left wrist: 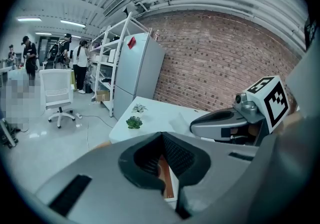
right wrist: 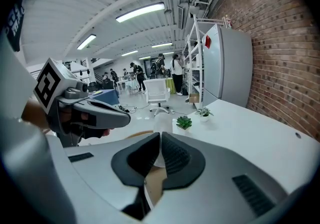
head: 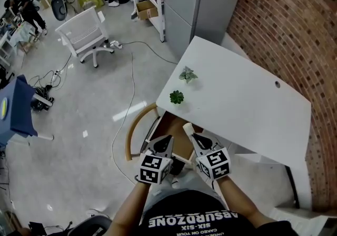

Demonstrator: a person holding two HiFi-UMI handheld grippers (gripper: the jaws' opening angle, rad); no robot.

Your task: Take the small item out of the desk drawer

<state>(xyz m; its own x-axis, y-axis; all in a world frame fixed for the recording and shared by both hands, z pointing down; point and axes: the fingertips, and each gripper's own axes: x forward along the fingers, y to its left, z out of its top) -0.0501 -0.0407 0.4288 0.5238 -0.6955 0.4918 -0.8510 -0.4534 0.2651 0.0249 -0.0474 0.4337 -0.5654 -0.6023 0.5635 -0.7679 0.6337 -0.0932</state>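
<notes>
The white desk (head: 247,108) has an open drawer (head: 176,143) under its near left edge, showing a brown inside. No small item shows in the part of the drawer I can see. My left gripper (head: 167,139) hovers over the drawer with its jaws together and nothing between them. My right gripper (head: 188,127) is beside it near the desk edge, also shut and empty. Through the left gripper (left wrist: 161,135) jaws I see a strip of the drawer (left wrist: 167,183). Below the right gripper (right wrist: 160,135) the drawer (right wrist: 157,183) shows brown.
Two small potted plants (head: 177,97) (head: 187,75) stand on the desk's left corner. A curved wooden chair back (head: 134,129) sits left of the drawer. A brick wall (head: 284,19) runs along the right. A white office chair (head: 84,32) and floor cables (head: 131,87) are further off.
</notes>
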